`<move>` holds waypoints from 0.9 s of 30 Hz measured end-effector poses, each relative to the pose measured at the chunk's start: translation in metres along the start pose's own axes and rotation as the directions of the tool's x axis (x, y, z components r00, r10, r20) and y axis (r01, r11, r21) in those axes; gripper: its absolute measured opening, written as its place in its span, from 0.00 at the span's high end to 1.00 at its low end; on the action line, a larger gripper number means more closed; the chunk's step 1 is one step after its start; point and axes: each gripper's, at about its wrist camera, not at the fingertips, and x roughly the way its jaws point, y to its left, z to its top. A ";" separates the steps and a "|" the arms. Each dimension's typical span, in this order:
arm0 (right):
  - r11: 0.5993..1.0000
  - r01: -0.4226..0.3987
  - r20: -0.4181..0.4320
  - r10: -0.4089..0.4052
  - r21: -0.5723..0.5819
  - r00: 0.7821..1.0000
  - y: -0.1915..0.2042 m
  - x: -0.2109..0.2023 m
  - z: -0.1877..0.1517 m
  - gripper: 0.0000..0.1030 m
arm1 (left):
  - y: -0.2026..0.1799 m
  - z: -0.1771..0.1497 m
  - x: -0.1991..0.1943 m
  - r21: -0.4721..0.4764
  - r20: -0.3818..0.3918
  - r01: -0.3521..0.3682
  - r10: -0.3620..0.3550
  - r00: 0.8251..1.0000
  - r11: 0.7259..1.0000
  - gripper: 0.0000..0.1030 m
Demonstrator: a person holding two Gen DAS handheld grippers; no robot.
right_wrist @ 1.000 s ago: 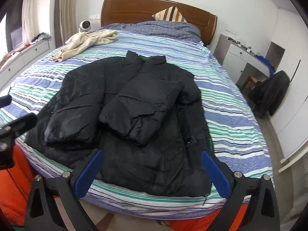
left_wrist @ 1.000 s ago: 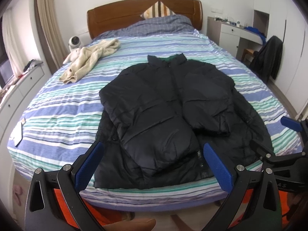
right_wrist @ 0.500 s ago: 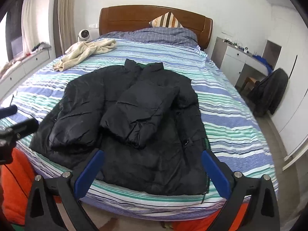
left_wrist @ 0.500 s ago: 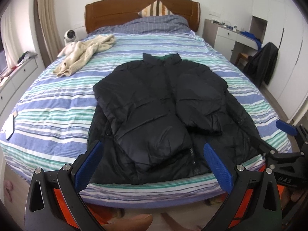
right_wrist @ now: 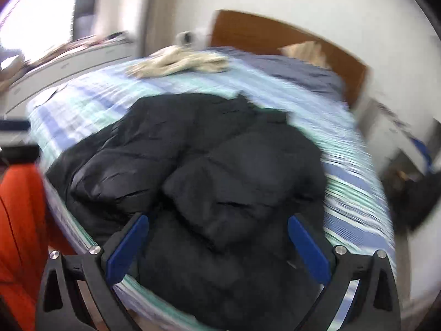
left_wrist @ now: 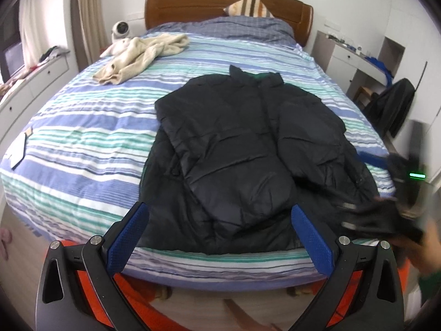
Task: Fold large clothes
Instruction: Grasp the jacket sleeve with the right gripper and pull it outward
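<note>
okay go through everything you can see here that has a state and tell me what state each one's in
black puffer jacket: flat on the bed, both sleeves folded across the front
cream garment: crumpled, unfolded, near the headboard
left gripper: open, empty
right gripper: open, empty, view blurred
drawers: closed

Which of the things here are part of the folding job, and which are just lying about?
Part of the job:
black puffer jacket, sleeves folded in
left gripper, jaws open
right gripper, jaws open
striped bed, the work surface

Just lying about:
beige garment
striped pillow
small white camera
</note>
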 end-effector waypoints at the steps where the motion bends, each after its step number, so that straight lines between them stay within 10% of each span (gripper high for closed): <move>1: 1.000 -0.004 -0.014 0.004 -0.017 1.000 0.001 0.015 0.001 0.01 | 0.001 -0.001 0.000 0.001 -0.004 -0.001 0.001 1.000 1.000 0.00; 4: 0.999 -0.038 -0.116 0.036 -0.015 0.993 -0.006 0.077 -0.001 0.15 | 0.005 -0.005 -0.001 0.014 -0.005 -0.016 0.016 1.000 1.000 0.00; 6: 0.977 -0.106 -0.166 0.137 0.184 0.976 -0.030 0.085 0.003 0.58 | 0.009 -0.008 0.000 0.021 -0.001 -0.037 0.037 0.999 0.999 0.00; 9: 0.894 -0.191 -0.044 0.228 0.405 0.973 -0.073 0.048 0.006 0.84 | 0.016 -0.010 0.007 0.018 -0.025 -0.052 0.053 0.998 0.998 0.00; 13: 0.789 -0.132 0.175 0.031 0.600 0.984 -0.168 -0.064 -0.008 0.84 | 0.016 -0.007 0.014 0.014 -0.054 -0.033 0.034 0.998 0.999 0.00; 16: 0.728 0.023 0.178 -0.198 0.686 0.964 -0.240 -0.131 -0.037 0.85 | 0.006 -0.003 0.016 0.032 -0.048 -0.012 0.014 0.999 0.999 0.01; 22: 0.476 0.265 -0.043 -0.427 0.839 0.903 -0.353 -0.157 -0.148 0.85 | -0.021 0.002 0.010 0.090 -0.026 0.033 -0.031 0.999 0.995 0.01; 27: 0.191 0.416 -0.348 -0.308 0.889 0.886 -0.409 -0.097 -0.285 0.85 | -0.036 0.005 0.003 0.144 -0.002 0.016 -0.015 1.000 0.989 0.01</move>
